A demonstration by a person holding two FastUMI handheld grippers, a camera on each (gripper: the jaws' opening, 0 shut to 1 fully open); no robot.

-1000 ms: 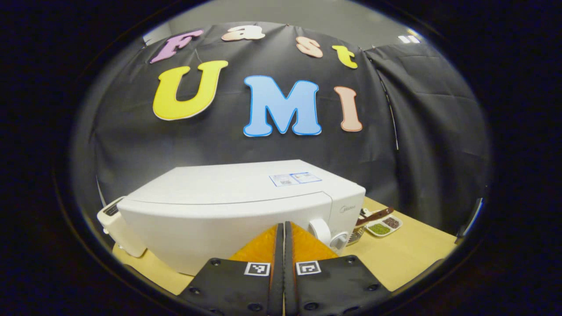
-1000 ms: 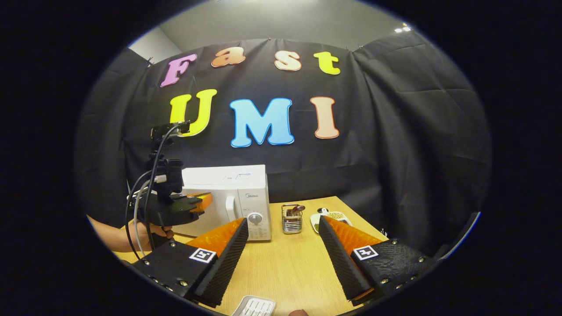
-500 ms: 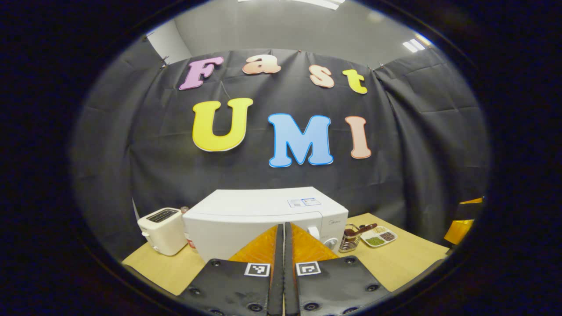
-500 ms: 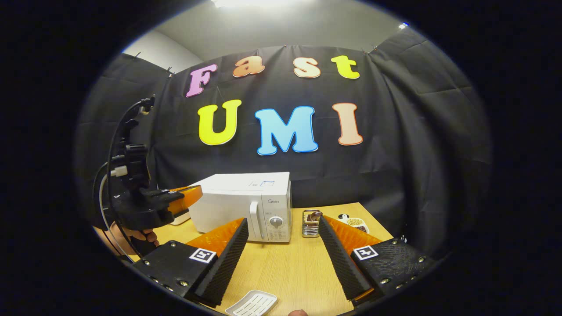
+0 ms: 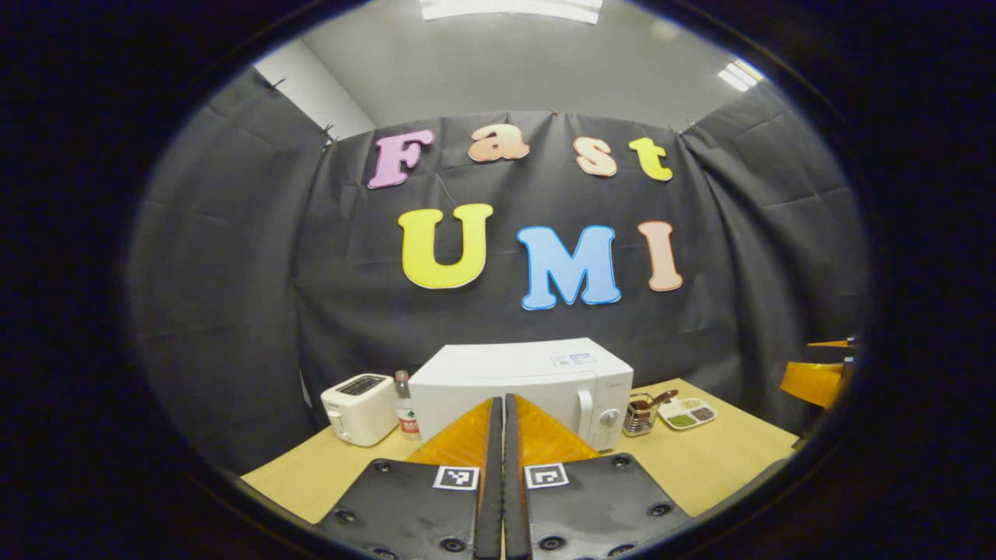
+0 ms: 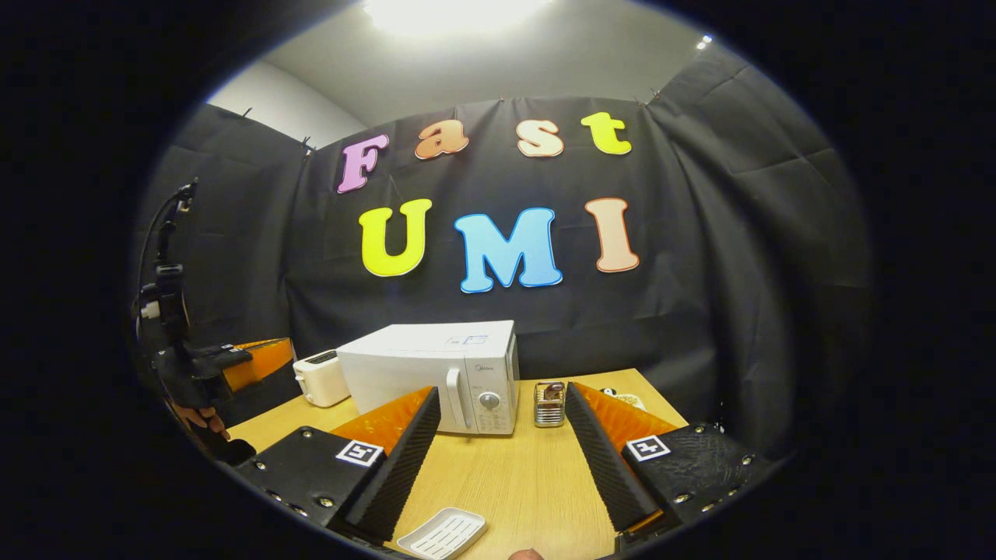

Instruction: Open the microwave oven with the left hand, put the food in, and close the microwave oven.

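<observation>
Though the task turns on it, the microwave (image 6: 436, 372) sits shut at the back of the counter (image 6: 513, 482), close to the booth wall, its door flush and its upright handle (image 6: 454, 398) facing forward beside the dial (image 6: 489, 400). That handle on the door's right edge suggests a door hinged at the left, which would suit a pull from the left hand. No food on a plate or in a bowl can be made out, so what is meant to go inside is unclear; a small white ridged tray (image 6: 441, 533) lies on the counter's near edge, under the right gripper, and may be the carrier.

The left gripper (image 5: 500, 435) has its fingers pressed together with nothing between them, pointed at the microwave front but well back from it. In the right gripper view it shows at the far left (image 6: 249, 362), held by a hand (image 6: 194, 416) off to the side of the counter. The right gripper (image 6: 498, 459) hangs wide open and empty above the counter's near edge, framing the microwave front between its fingers.

Around the microwave stand a toaster (image 5: 358, 408) and a bottle (image 5: 404, 403) on its left, and a wire holder (image 6: 549, 403) and a compartmented dish (image 5: 686, 413) on its right, all clear of the door's likely swing.
</observation>
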